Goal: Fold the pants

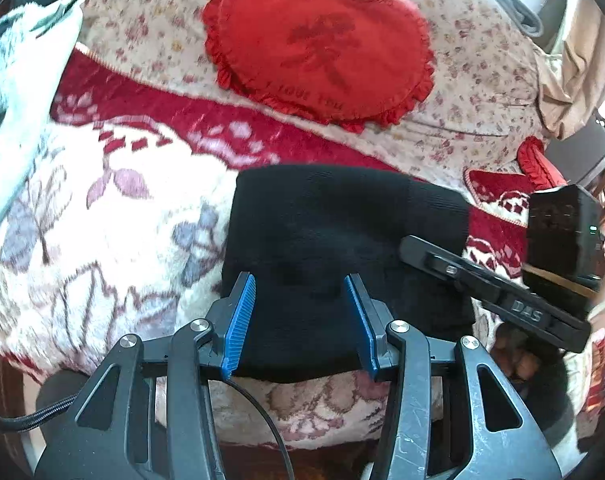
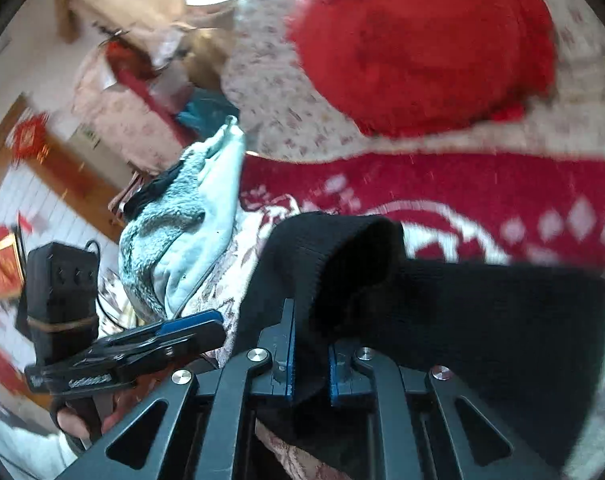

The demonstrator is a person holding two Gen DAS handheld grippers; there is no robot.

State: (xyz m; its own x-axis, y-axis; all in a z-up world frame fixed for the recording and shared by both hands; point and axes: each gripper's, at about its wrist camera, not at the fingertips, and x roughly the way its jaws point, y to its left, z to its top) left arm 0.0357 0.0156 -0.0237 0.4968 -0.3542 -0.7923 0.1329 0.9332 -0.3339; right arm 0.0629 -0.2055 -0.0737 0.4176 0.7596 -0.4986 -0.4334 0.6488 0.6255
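From your left wrist camera, the black pants (image 1: 342, 248) lie folded into a compact block on the flowered blanket (image 1: 102, 220), close to the blanket's near edge, which drops off just below your tool. Beyond the pants there is open blanket up to the red heart cushion (image 1: 322, 44); to the left, open blanket reaches to a pale fluffy garment (image 1: 18, 72) at the frame's edge. Your left gripper (image 1: 300, 324) tilts steeply down over the near edge of the pants, its blue pads (image 1: 240, 324) standing apart with only fabric beneath them, not pinched. Your right gripper (image 1: 490, 292) comes in from the right at the pants' right side.

From your right wrist camera, your right gripper (image 2: 310, 360) points shallowly downward and its jaws are nearly together, clamped on a fold of the pants (image 2: 482, 320), with the ribbed cuff (image 2: 342, 248) rising in a loop in front. Your left gripper (image 2: 190, 326) sits just left of the pants. Red-patterned blanket (image 2: 462, 184) lies free ahead.
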